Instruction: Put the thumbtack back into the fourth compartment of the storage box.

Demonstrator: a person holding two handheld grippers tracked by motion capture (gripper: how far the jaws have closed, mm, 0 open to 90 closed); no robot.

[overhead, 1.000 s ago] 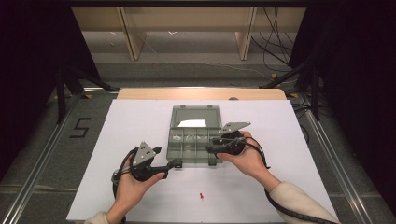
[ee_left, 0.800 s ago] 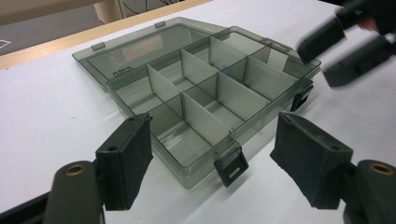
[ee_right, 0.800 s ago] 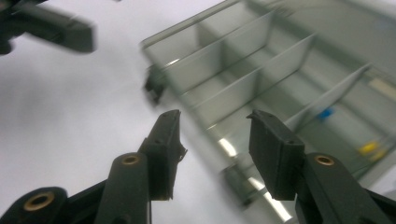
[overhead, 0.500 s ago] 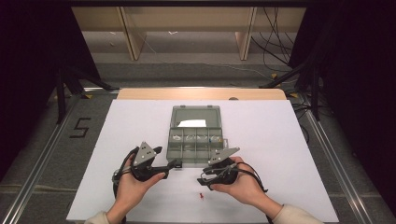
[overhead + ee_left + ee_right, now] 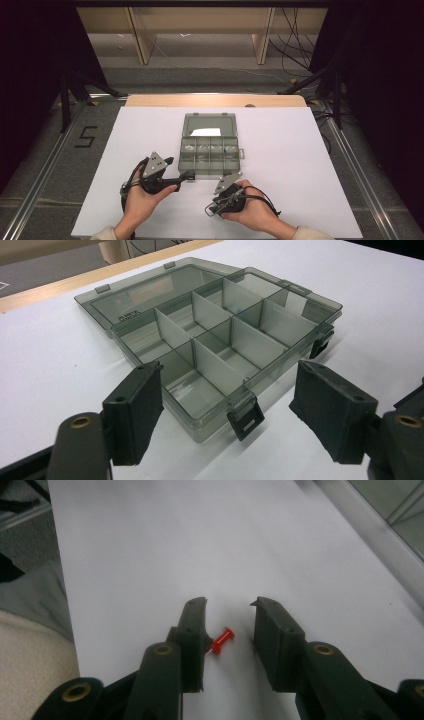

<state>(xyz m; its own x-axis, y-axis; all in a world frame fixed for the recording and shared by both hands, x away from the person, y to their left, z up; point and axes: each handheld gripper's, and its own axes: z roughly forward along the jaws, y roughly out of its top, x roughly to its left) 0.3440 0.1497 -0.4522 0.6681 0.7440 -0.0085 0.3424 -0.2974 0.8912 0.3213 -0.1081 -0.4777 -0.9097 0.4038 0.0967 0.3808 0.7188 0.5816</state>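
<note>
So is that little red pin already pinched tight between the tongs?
No, the red pin lies on the white sheet between the right tongs, whose jaws stand apart.

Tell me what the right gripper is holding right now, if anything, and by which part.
Nothing yet. The red pushpin lies on the white table between the right gripper jaws, which have just been closing; one jaw is beside it, no clamp.

red pushpin (image 5: 222, 641) | lying on its side | on white table sheet | untouched by pads

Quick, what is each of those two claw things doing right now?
Left gripper: jaws open, holding nothing.
Right gripper: jaws open, just been closing around the red pushpin, not gripping yet.
</note>
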